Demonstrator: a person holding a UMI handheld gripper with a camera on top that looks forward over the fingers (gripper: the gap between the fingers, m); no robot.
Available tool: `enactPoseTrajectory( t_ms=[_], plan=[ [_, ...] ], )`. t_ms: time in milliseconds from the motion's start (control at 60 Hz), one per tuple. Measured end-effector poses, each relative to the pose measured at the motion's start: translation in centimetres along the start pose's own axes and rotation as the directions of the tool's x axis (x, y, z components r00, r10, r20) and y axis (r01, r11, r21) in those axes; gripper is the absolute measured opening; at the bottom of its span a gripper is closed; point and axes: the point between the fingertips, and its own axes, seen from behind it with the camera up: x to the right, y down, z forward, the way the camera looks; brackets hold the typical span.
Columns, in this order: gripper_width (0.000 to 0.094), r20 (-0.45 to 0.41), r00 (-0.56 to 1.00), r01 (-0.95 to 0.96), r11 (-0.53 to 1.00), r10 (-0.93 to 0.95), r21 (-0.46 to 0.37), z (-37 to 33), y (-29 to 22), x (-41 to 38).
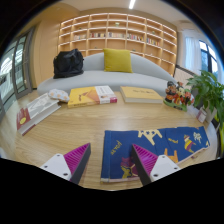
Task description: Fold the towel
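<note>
A blue towel (pixel 150 148) with yellow and white cartoon prints lies flat on the wooden table (pixel 60 130). Its near left corner lies between my fingers, and most of the cloth spreads away beyond my right finger. My gripper (pixel 110 163) hovers over that near edge, open, with a wide gap between the pink pads. My left finger (pixel 70 160) stands over bare wood beside the towel's left edge. My right finger (pixel 143 162) stands over the towel. Nothing is held.
Yellow books (pixel 92 96) and a yellow box (pixel 140 94) lie at the table's far side. Papers and a book (pixel 35 110) sit far left. Small figures (pixel 177 97) and a plant (pixel 208 95) stand far right. A sofa with a yellow cushion (pixel 117 61) and black bag (pixel 68 63) is beyond.
</note>
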Motion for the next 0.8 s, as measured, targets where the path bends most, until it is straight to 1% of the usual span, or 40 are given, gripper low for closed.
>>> enactPoseTrajectory(
  t_ms=[17,33,100,150,167,217,283,300,333,433,533,583,650,800],
  plan=[
    [0.0841,0.005,1.000,-0.005,1.000,0.005,-0.004,0.3,0.1,-0.1],
    [0.0819,0.015,1.000,-0.021,1.000,0.020,0.010,0.4,-0.2,-0.3],
    [0.0712,0.002,0.999,-0.037,0.999,0.037,0.023,0.9,-0.5,0.1],
    [0.0593,0.016,1.000,-0.020,0.999,0.020,0.026,1.0,-0.5,-0.3],
    [0.0551,0.024,1.000,-0.016,1.000,0.016,0.027,1.0,-0.5,-0.6],
    [0.0372,0.045,0.999,0.000,1.000,-0.001,0.025,1.0,-0.5,-1.3],
    [0.0142,0.043,0.999,0.014,0.999,-0.015,0.029,1.1,-0.5,-1.6],
    [0.0092,0.037,0.999,0.018,0.999,-0.019,0.028,1.1,-0.5,-1.5],
    [0.0035,0.018,1.000,0.018,0.999,-0.019,0.029,1.2,-0.5,-1.1],
    [0.0025,0.005,0.999,0.040,0.999,-0.040,0.017,0.9,-0.5,-0.9],
    [0.0007,0.014,1.000,0.007,1.000,-0.007,0.001,0.7,-0.7,-1.4],
    [0.0007,0.059,0.998,-0.018,1.000,0.018,-0.011,-0.1,-0.9,-2.7],
    [0.0007,0.131,0.990,-0.059,0.998,0.057,0.009,-2.2,-2.4,-4.8],
    [0.0008,0.316,0.937,-0.180,0.982,0.152,0.062,-8.1,-8.1,-8.3]
  ],
)
